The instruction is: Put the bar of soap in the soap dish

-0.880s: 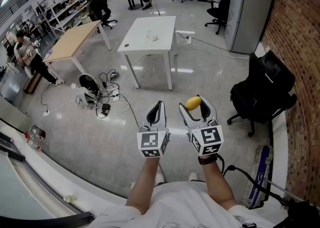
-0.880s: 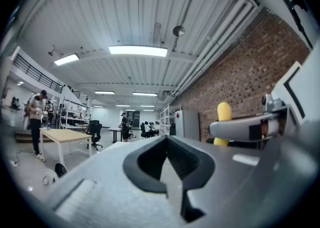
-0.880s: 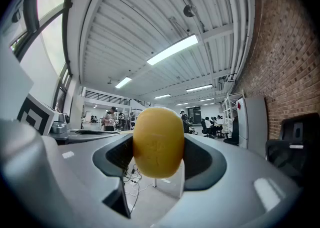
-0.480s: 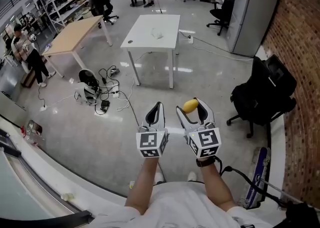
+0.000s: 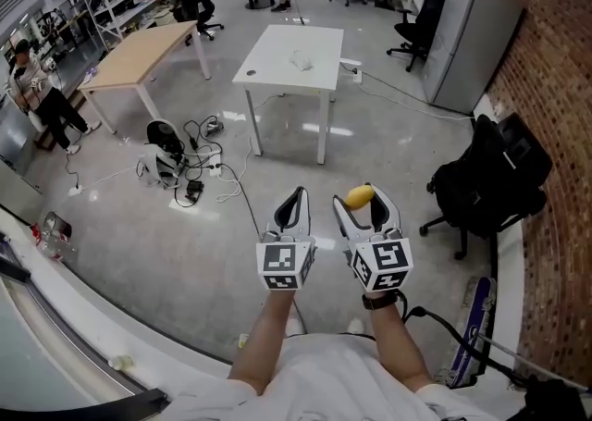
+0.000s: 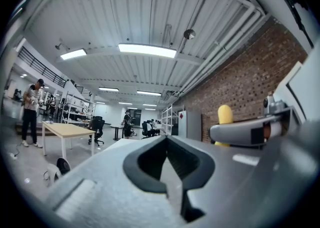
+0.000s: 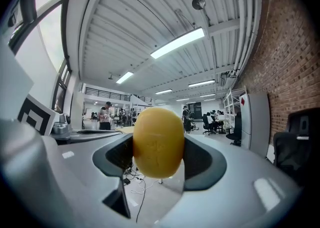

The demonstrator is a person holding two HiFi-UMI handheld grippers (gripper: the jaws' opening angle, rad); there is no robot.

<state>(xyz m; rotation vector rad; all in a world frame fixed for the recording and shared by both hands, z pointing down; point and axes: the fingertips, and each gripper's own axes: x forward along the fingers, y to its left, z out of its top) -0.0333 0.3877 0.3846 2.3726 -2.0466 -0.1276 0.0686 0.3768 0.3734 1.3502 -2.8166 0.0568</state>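
A yellow oval bar of soap (image 5: 359, 195) sits between the jaws of my right gripper (image 5: 362, 199), which is shut on it. In the right gripper view the bar of soap (image 7: 158, 143) fills the gap of the right gripper (image 7: 158, 148), with both pads pressed on its sides. My left gripper (image 5: 294, 201) is held level beside it, jaws together and nothing in them. In the left gripper view the left gripper (image 6: 170, 164) is shut, and the bar of soap (image 6: 225, 116) shows at the right. No soap dish can be made out. A small pale object (image 5: 301, 60) lies on the white table.
Both grippers hang over bare grey floor. Ahead stands a white table (image 5: 277, 72), with a wooden table (image 5: 139, 58) to its left. Cables and a round device (image 5: 171, 155) lie on the floor. A black chair (image 5: 486, 183) and brick wall (image 5: 555, 86) are at right.
Both grippers keep the same pose and the soap stays gripped. The room has slid slightly rightward in the head view.
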